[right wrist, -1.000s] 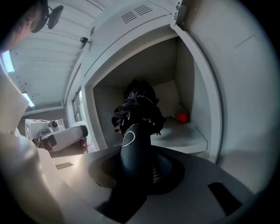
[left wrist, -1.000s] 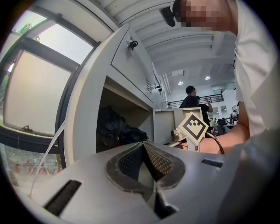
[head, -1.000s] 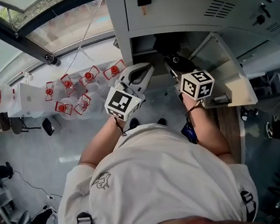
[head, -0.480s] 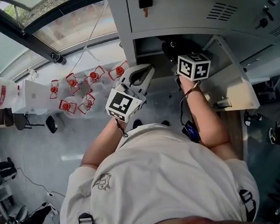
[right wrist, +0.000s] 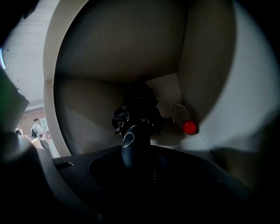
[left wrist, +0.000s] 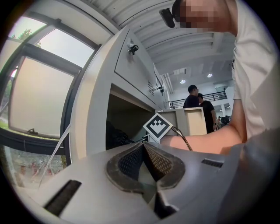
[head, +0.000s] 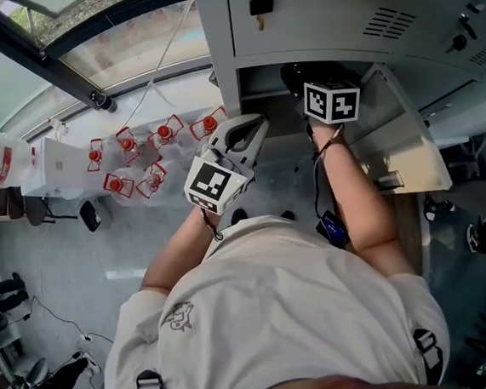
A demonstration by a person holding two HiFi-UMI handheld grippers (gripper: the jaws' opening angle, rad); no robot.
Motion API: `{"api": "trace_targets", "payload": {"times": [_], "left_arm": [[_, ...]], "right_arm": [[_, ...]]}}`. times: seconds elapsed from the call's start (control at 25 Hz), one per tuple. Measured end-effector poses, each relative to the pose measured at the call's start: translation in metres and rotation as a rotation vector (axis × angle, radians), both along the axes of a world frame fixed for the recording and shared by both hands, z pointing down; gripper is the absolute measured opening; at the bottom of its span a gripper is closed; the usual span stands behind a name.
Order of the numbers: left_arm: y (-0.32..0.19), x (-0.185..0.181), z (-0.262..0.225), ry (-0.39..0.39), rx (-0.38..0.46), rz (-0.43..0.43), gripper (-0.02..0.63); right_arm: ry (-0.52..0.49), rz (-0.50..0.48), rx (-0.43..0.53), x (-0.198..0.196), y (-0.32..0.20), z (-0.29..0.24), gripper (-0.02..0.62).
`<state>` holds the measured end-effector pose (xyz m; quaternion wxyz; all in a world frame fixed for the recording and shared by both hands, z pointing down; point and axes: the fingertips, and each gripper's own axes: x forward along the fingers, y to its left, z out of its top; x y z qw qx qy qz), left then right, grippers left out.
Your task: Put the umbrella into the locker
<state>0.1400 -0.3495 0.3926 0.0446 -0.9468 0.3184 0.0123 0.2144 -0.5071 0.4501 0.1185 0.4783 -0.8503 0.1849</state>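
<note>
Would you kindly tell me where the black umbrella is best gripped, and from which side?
Grip the handle, coming from the open front of the locker: the umbrella points inward, bundled canopy toward the back wall, slim handle toward the opening.

An open locker (head: 312,20) compartment stands straight ahead, its door (head: 401,144) swung out to the right. Inside, an umbrella (right wrist: 136,116) points toward the back wall, with a lone bottle (right wrist: 186,122) in the rear right corner. Left of the locker, a cluster of bottles (head: 137,157) sits on the floor (head: 60,250).
</note>
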Motion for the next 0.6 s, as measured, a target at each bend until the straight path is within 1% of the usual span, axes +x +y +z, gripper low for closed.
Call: {"api": "trace_targets", "payload": {"times": [0.16, 0.36, 0.6], "left_arm": [[-0.003, -0.0045, 0.0016, 0.021, -0.015, -0.018, 0.012], [-0.0036, -0.0044, 0.0019, 0.026, -0.016, -0.013, 0.012], [-0.0025, -0.0051, 0.0009, 0.042, -0.023, -0.01, 0.012]], "right_arm": [[0.011, 0.008, -0.021, 0.0002, -0.0031, 0.0028, 0.147], [0.028, 0.018, -0.042, 0.0015, -0.0054, 0.0048, 0.159], [0.025, 0.029, -0.036, 0.0023, -0.0068, 0.0033, 0.175]]}}
